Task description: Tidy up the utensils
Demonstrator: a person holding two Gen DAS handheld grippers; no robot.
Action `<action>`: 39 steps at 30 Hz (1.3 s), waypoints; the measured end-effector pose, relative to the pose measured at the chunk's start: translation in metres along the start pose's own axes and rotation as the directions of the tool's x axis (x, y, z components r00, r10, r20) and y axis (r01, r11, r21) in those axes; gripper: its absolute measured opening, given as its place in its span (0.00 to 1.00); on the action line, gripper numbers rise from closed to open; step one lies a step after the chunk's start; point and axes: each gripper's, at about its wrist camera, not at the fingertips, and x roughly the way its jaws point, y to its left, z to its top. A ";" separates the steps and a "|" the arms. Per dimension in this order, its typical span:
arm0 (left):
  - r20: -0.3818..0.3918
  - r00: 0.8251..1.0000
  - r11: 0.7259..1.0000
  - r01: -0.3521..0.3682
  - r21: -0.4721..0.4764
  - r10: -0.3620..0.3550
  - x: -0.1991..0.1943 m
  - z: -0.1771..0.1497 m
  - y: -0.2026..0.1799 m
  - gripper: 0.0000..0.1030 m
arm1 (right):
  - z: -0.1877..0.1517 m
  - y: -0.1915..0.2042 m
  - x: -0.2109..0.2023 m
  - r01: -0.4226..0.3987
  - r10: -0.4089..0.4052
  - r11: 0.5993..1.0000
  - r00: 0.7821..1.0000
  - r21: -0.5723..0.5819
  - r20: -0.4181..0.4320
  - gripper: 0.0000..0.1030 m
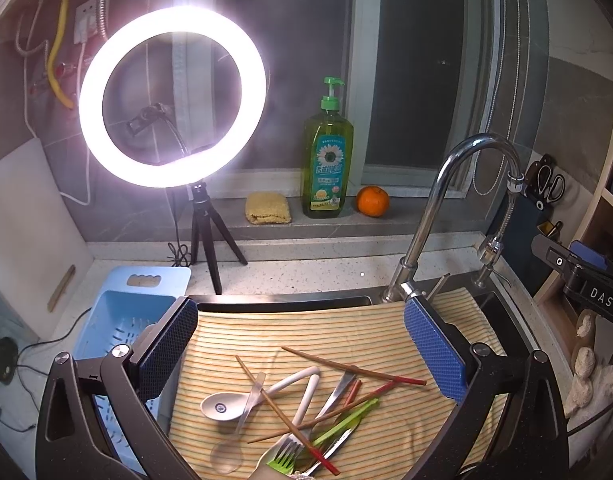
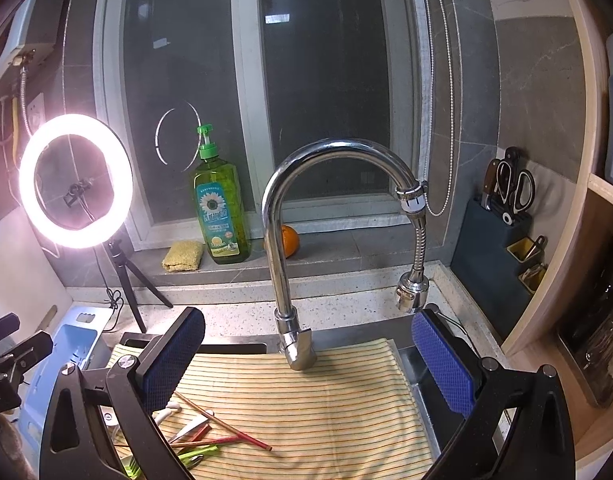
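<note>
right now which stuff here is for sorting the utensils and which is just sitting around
For the job: chopsticks, white spoons, green fork, blue basket, striped cloth.

Lying about: ring light, soap bottle, sponge, orange, faucet, scissors.

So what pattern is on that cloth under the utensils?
The cloth has thin orange and green stripes on cream; clearest in the left wrist view.

the cloth over the sink is pale yellow with thin orange and green stripes. on it lie brown chopsticks with red tips, a white spoon and a lime-green fork. the basket at left is light blue. both tongs have blue dimpled pads. the soap bottle is green, the fruit orange.
</note>
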 end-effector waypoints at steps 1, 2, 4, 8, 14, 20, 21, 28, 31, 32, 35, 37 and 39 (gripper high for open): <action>0.000 1.000 1.000 0.000 -0.001 0.000 -0.001 0.000 0.000 0.99 | 0.000 0.000 0.000 -0.001 0.001 1.000 1.000 0.000 0.000 0.99; -0.001 1.000 1.000 0.002 -0.001 -0.002 0.000 0.000 0.000 0.99 | 0.000 0.000 0.000 -0.001 0.001 1.000 1.000 0.000 0.000 0.99; 0.001 1.000 1.000 -0.001 0.000 0.001 -0.001 -0.001 0.000 0.99 | 0.000 0.001 0.000 0.000 0.000 1.000 1.000 -0.001 0.000 0.99; -0.002 1.000 1.000 0.001 0.001 -0.001 -0.001 0.000 0.001 0.99 | 0.000 0.000 0.000 0.000 0.000 1.000 1.000 0.001 0.000 0.99; -0.004 1.000 1.000 0.004 0.000 -0.004 -0.001 0.001 0.002 0.99 | 0.000 -0.001 0.000 0.000 0.000 1.000 1.000 0.001 -0.002 0.99; -0.005 1.000 1.000 0.004 0.000 -0.004 -0.001 0.001 0.001 0.99 | 0.000 -0.001 0.000 0.001 -0.001 1.000 1.000 0.002 -0.002 0.99; -0.005 1.000 1.000 0.004 0.001 -0.004 -0.001 0.001 0.001 0.99 | 0.000 -0.001 0.000 0.000 0.000 1.000 1.000 0.002 -0.002 0.99; -0.008 1.000 1.000 0.002 0.006 -0.002 -0.001 0.002 -0.002 0.99 | 0.000 -0.002 -0.001 0.000 0.000 1.000 1.000 0.002 -0.003 0.99; -0.009 1.000 1.000 0.003 0.008 -0.002 -0.001 0.002 -0.002 0.99 | 0.000 -0.003 -0.001 0.000 0.000 1.000 1.000 0.007 -0.006 0.99; -0.009 1.000 1.000 0.002 0.010 -0.002 -0.001 0.002 -0.002 0.99 | 0.000 -0.003 -0.001 0.000 0.000 1.000 1.000 0.009 -0.008 0.99; -0.010 1.000 1.000 0.003 0.012 -0.003 -0.001 0.002 -0.003 0.99 | -0.001 -0.003 -0.001 0.002 -0.001 1.000 1.000 0.011 -0.011 0.99; -0.010 1.000 1.000 0.003 0.012 -0.003 -0.001 0.002 -0.003 0.99 | -0.001 -0.003 -0.001 0.001 -0.001 1.000 1.000 0.010 -0.013 0.99; -0.010 1.000 1.000 0.004 0.014 -0.004 -0.001 0.001 -0.003 0.99 | -0.002 -0.003 -0.001 0.002 -0.002 1.000 1.000 0.010 -0.012 0.99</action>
